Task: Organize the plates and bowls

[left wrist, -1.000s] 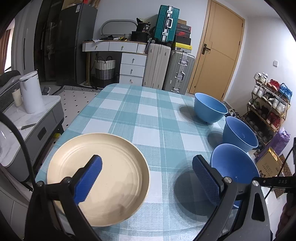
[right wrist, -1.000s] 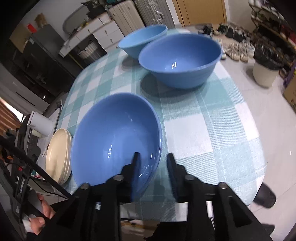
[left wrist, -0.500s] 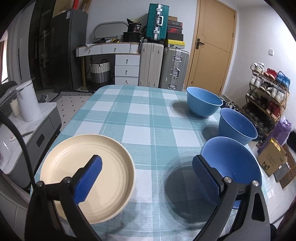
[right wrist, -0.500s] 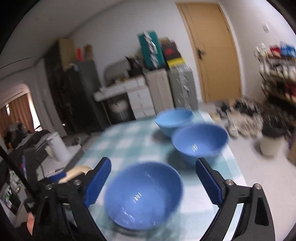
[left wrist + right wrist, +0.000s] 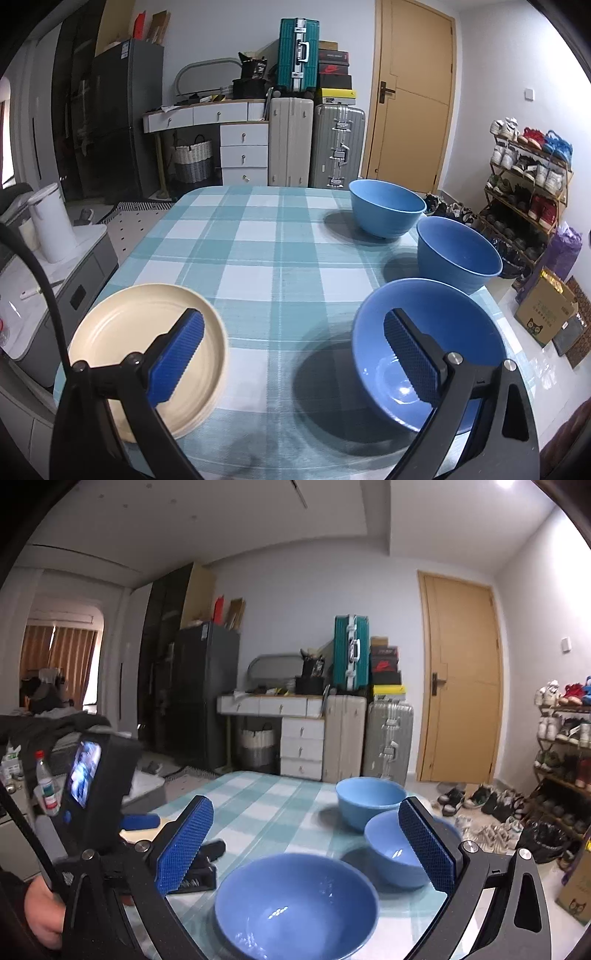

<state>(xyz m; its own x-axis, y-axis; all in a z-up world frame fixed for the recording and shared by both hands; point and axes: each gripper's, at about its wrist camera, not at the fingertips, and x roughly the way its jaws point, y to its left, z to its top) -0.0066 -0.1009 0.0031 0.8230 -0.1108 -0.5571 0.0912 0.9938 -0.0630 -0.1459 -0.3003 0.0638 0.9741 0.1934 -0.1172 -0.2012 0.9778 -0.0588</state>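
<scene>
We are noting both grippers, left gripper (image 5: 293, 360) and right gripper (image 5: 304, 843), standing released with jaws just opened off the near bowl (image 5: 295, 904), now risking a knock near the worktop (image 5: 258, 240) edge.

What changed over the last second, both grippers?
The right gripper let go of the nearest blue bowl's rim; its jaws have just been opening, nothing pressed between them, and it tipped up toward level. The left gripper drifted sideways, open and empty. The cream plates, other two bowls and tablecloth stayed put.
</scene>
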